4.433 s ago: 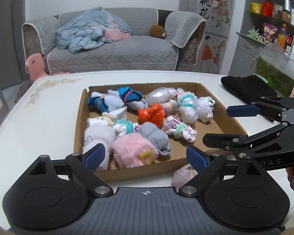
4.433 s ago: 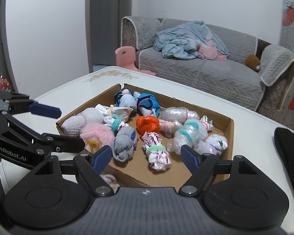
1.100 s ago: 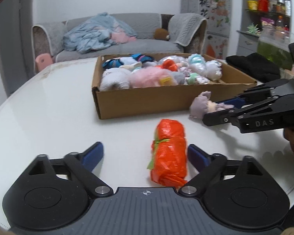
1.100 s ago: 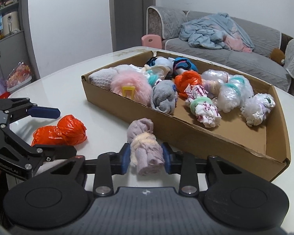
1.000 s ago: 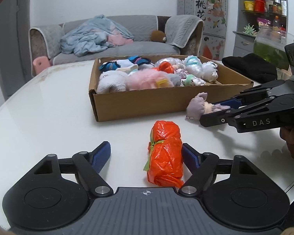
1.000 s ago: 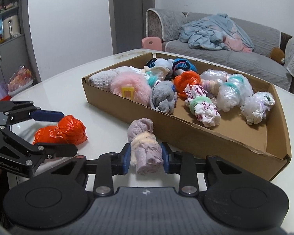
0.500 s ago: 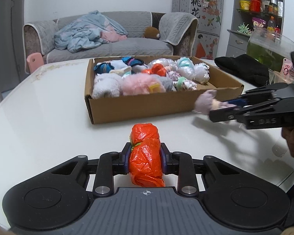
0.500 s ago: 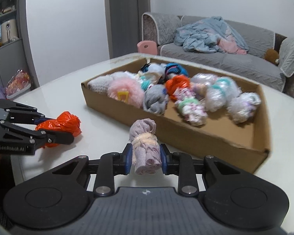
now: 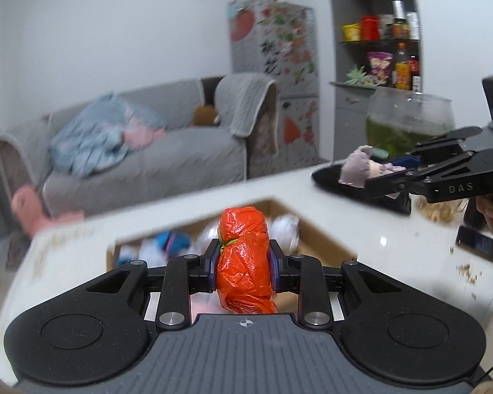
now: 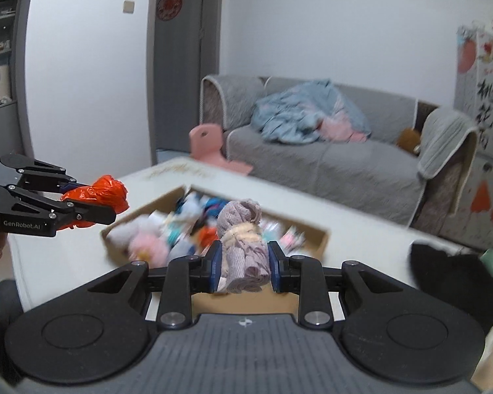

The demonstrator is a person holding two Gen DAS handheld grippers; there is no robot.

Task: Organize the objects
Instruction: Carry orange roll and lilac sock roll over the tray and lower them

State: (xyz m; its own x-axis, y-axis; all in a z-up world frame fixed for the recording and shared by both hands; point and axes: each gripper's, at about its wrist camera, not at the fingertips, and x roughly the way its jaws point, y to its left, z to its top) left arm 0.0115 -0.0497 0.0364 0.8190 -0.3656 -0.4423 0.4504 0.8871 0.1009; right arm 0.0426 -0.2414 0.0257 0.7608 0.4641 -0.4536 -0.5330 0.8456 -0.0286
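left gripper clamped on orange bundle; right gripper clamped on grey sock roll; both held above the box.

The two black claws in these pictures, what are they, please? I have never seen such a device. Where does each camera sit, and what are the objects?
These are no robot arms: a person holds a hand tool with two fingers in each hand. Each tool carries a wide-angle camera looking forward along its fingers, so the black shape at the bottom of each picture is the tool itself.

In the left camera's picture, the left gripper is shut on an orange plastic bundle. The right gripper appears at the side.

In the right camera's picture, the right gripper is shut on a rolled purple cloth bundle.

Below them stands a white table with a cardboard box full of similar small bundles. A grey sofa stands behind.
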